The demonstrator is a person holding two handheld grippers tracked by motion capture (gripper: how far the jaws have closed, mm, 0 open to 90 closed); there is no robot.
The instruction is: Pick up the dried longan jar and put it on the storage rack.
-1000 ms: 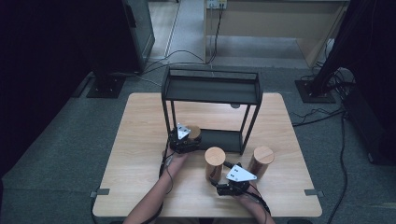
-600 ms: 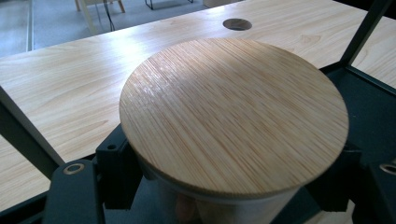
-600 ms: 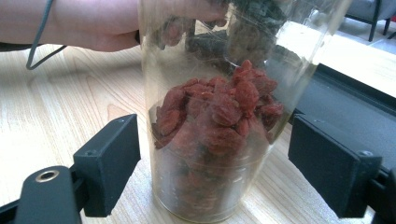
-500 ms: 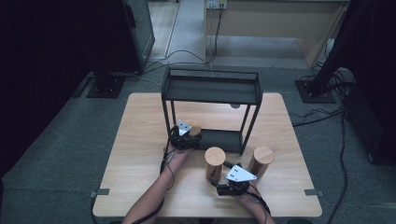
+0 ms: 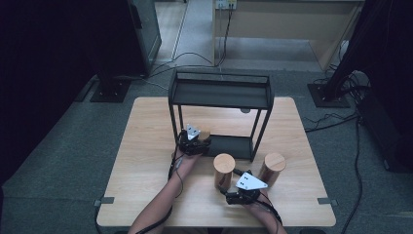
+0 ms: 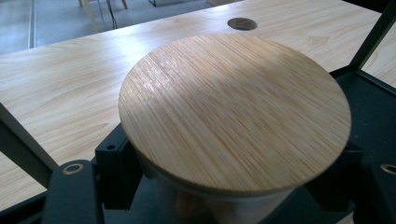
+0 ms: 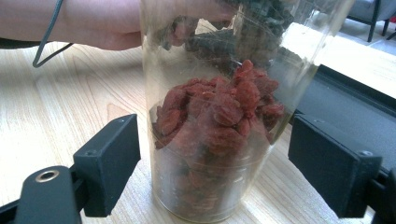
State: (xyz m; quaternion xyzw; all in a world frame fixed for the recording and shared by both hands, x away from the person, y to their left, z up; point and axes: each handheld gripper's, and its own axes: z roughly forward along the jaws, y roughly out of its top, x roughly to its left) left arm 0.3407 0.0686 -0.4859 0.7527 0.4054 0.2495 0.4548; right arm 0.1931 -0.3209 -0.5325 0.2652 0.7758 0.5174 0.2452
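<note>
Left gripper [image 5: 197,141] clamps a wood-lidded jar [image 6: 233,112] at the lower shelf of the black rack [image 5: 219,92]. Right gripper [image 5: 234,187], in front of the rack, stands released around a berry jar [image 7: 215,135], pads clear of the glass.

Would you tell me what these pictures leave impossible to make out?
- Left jar's contents: left gripper view, its wooden lid covers them.
- Right gripper's grip on the berry jar: right gripper view, gaps show beside both pads.
- Third jar's contents: high view, too small.
</note>
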